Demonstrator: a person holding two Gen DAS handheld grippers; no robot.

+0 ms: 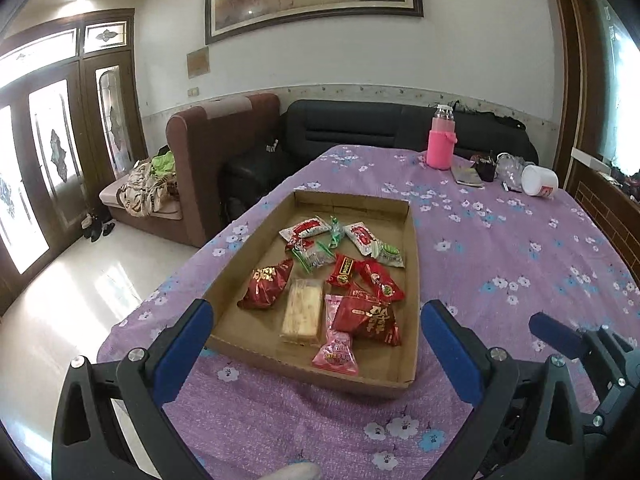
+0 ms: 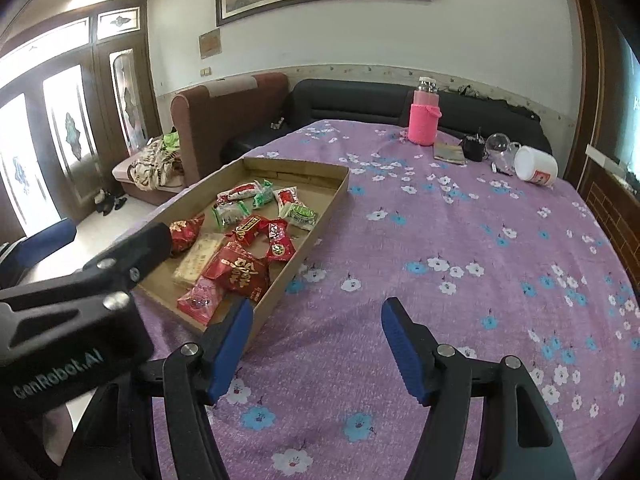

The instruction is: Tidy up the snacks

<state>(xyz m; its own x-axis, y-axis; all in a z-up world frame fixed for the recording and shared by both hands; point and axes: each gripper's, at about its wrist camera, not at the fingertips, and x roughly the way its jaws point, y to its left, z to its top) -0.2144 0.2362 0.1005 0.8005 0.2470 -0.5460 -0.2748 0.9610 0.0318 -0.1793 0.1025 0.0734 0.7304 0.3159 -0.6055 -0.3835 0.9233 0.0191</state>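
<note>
A shallow cardboard tray (image 1: 240, 280) sits on the purple flowered tablecloth and holds several wrapped snacks: red packets (image 1: 370, 318), a pale wafer bar (image 1: 302, 310), a pink packet (image 1: 336, 354) and green-and-white packets (image 1: 388, 254). My left gripper (image 1: 316, 322) is open and empty, its fingers either side of the tray's near end. My right gripper (image 2: 316, 320) is open and empty over bare cloth, right of the tray (image 2: 316, 224). The left gripper's body (image 2: 80, 308) shows at the left of the right wrist view.
At the table's far right stand a pink bottle (image 1: 440, 140), a small notebook (image 1: 466, 176), a dark pouch (image 1: 486, 168), clear glassware (image 1: 510, 168) and a tipped white cup (image 1: 540, 180). Sofas (image 1: 224, 152) stand beyond the table. The floor lies to the left.
</note>
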